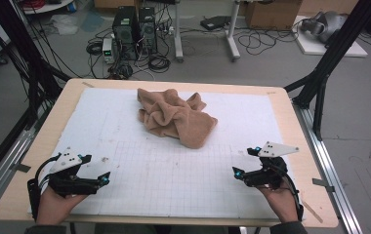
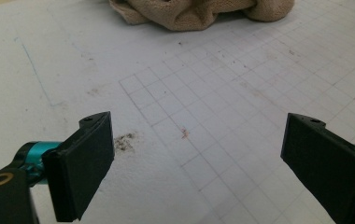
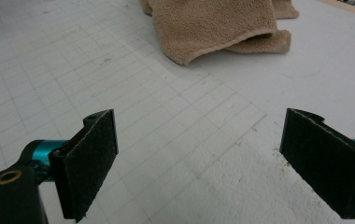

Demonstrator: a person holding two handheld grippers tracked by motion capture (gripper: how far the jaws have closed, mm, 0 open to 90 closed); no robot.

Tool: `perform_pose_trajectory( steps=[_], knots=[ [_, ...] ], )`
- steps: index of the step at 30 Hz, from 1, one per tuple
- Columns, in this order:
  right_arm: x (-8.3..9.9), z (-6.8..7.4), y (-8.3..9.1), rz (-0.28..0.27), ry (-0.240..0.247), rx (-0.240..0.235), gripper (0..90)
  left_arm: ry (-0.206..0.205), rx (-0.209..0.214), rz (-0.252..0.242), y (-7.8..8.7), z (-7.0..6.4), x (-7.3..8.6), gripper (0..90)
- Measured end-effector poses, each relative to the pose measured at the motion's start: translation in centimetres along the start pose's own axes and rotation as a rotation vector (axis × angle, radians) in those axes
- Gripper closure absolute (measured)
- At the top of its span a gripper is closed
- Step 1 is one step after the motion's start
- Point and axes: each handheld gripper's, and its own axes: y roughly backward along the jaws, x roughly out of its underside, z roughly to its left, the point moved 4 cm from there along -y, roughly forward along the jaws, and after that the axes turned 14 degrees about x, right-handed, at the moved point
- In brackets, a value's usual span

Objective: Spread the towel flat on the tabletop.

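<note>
Two grippers, wide-jawed, near towel (image 1: 176, 117)

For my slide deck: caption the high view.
Both open grippers, left and right, rest near the table's front edge, apart from a crumpled tan towel on the white mat.

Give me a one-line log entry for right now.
towel: crumpled, far middle of mat, untouched | left gripper: open, empty, near left | right gripper: open, empty, near right | stage: before reach
</note>
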Motion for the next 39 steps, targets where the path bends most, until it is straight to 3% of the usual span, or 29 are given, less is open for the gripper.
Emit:
perform_pose_trajectory(
  steps=[11,21,24,36,39],
  knots=[
    [-3.3,0.3,-2.6,0.004,0.034,-0.030,10.5,0.007,0.010,-0.003,-0.4,0.0,-0.3,10.1],
    [-6.7,1.4,-6.6,0.027,0.081,-0.054,10.9,0.011,0.032,-0.004,-1.1,-0.1,-0.6,10.5],
    [-7.3,2.0,-8.3,0.044,0.095,-0.076,17.0,0.008,0.038,0.000,-1.4,-0.1,-0.6,10.5],
    [-7.3,4.5,-14.9,0.136,0.163,-0.093,34.4,0.009,0.052,0.004,-2.1,-0.2,-0.6,10.9],
    [-7.0,4.8,-15.7,0.157,0.179,-0.088,36.5,0.012,0.059,0.003,-2.4,-0.3,-0.6,11.1]
  ],
)
